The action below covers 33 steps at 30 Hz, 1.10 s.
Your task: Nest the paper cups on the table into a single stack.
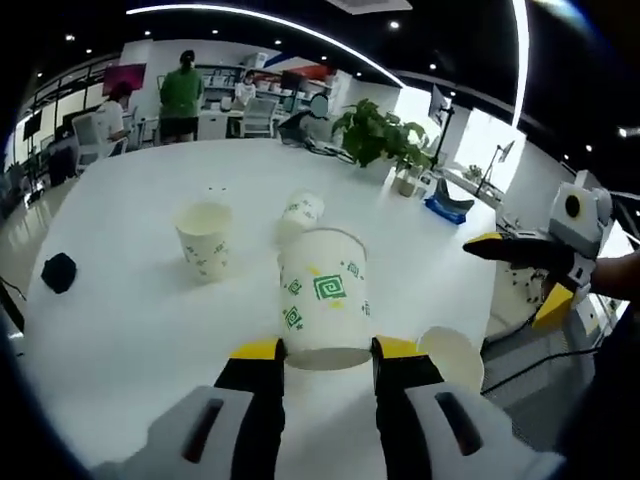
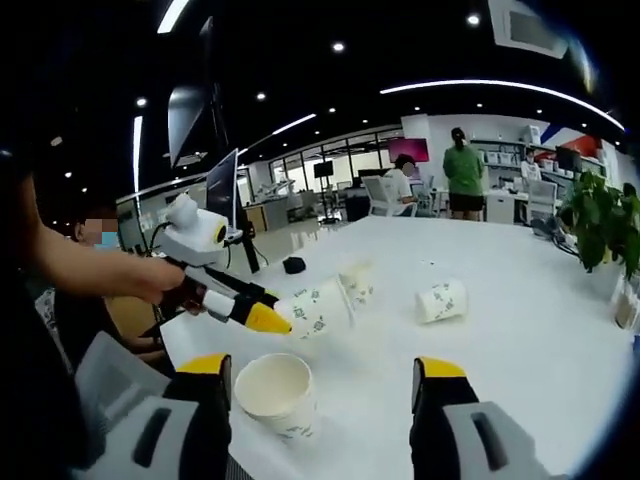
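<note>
The left gripper (image 1: 328, 352) clenches a white green-patterned paper cup (image 1: 322, 298) above the white table (image 1: 130, 300), while the right gripper (image 2: 318, 378) gapes beside an upright empty cup (image 2: 274, 392), probably the next nesting target

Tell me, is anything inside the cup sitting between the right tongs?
The upright cup shows a bare pale interior as far down as the right gripper view reaches; its near wall covers part of the bottom. The right tongs stand open around it.
</note>
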Motion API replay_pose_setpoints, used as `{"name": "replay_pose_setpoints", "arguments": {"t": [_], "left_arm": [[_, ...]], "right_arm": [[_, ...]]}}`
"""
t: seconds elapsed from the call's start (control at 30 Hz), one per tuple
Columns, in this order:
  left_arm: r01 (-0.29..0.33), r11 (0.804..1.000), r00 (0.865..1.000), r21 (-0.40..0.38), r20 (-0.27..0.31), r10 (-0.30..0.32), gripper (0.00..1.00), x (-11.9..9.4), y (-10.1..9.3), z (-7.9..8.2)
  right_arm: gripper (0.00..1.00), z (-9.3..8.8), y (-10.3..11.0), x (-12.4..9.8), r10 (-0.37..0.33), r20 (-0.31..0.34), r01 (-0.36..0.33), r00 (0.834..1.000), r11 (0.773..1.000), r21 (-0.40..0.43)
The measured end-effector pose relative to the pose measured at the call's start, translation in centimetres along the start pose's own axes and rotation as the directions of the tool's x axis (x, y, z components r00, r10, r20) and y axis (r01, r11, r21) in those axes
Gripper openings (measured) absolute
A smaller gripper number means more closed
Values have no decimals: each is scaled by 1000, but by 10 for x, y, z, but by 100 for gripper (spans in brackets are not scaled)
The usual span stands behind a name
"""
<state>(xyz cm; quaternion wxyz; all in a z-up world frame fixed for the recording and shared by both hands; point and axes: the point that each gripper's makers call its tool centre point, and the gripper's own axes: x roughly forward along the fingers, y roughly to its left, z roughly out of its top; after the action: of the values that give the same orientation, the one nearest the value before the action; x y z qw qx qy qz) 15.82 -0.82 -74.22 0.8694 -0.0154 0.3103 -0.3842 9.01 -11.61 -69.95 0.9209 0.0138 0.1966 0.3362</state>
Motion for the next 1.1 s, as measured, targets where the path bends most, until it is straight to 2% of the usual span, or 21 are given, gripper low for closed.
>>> {"name": "replay_pose_setpoints", "arguments": {"t": [0.2,0.33,0.57,0.63,0.8,1.03,1.1], "left_arm": [[51,998,999,40,15,-52,33,-18,-18,-1],[109,992,994,67,9,-110,33,-27,-37,-5],[172,978,985,117,-21,-171,33,-36,-58,-14],[201,970,980,135,-30,-199,33,-39,-67,-15],[250,958,968,143,-31,-248,33,-44,-76,-21],[322,934,946,154,-38,-321,33,-48,-90,-29],[330,930,944,161,-46,-327,33,-49,-91,-32]], "right_arm": [[66,14,10,3,43,28,-43,999,999,-8],[63,16,15,4,65,33,-65,997,998,-21],[52,15,23,4,100,29,-99,995,994,-39],[49,14,27,4,123,25,-122,992,992,-37],[39,13,38,4,175,9,-175,984,984,-24],[36,8,51,5,239,-16,-239,971,971,17],[35,8,56,5,266,-15,-265,964,963,48]]}}
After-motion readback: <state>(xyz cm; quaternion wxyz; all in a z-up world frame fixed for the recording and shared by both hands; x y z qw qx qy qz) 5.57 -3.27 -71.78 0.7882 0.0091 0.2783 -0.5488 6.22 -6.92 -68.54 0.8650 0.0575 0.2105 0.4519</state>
